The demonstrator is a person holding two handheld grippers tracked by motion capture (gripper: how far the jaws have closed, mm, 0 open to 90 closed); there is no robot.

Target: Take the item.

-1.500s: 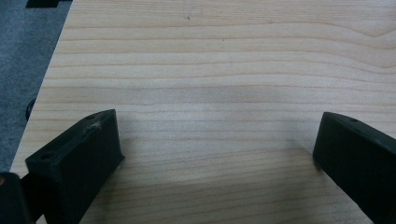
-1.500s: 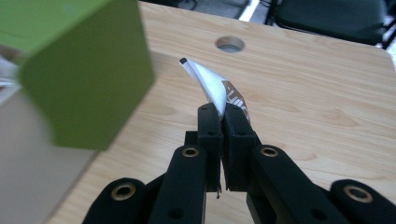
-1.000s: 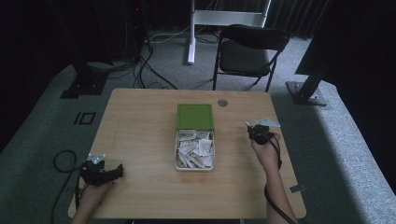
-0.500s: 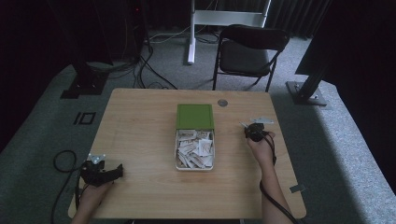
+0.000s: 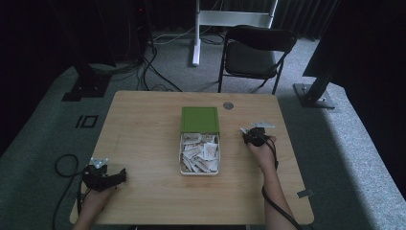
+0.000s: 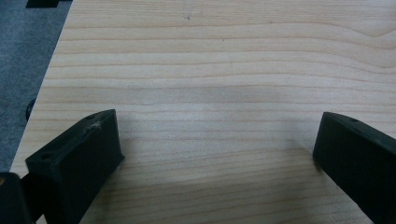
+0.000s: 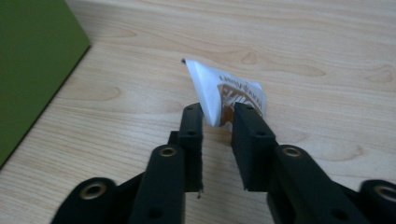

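A white box (image 5: 183, 165) full of small white paper packets stands at the table's middle, its green lid (image 5: 200, 119) lying open behind it. My right gripper (image 5: 253, 136) is just to the right of the box, shut on one white packet (image 7: 229, 91) with brown print; the packet sticks up from between the jaws of the right gripper (image 7: 218, 116). The green lid (image 7: 32, 60) lies off to the left of those jaws. My left gripper (image 5: 107, 178) rests at the table's near left corner, wide open over bare wood, with nothing between its jaws (image 6: 212, 140).
A small round grey disc (image 5: 228, 105) sits on the wooden table (image 5: 143, 134) behind the lid. A black folding chair (image 5: 258, 52) and a white stand (image 5: 196, 33) are beyond the far edge. Cables trail over the carpet at left.
My right gripper has moved left with the packet, closer to the box. The left gripper has stayed put.
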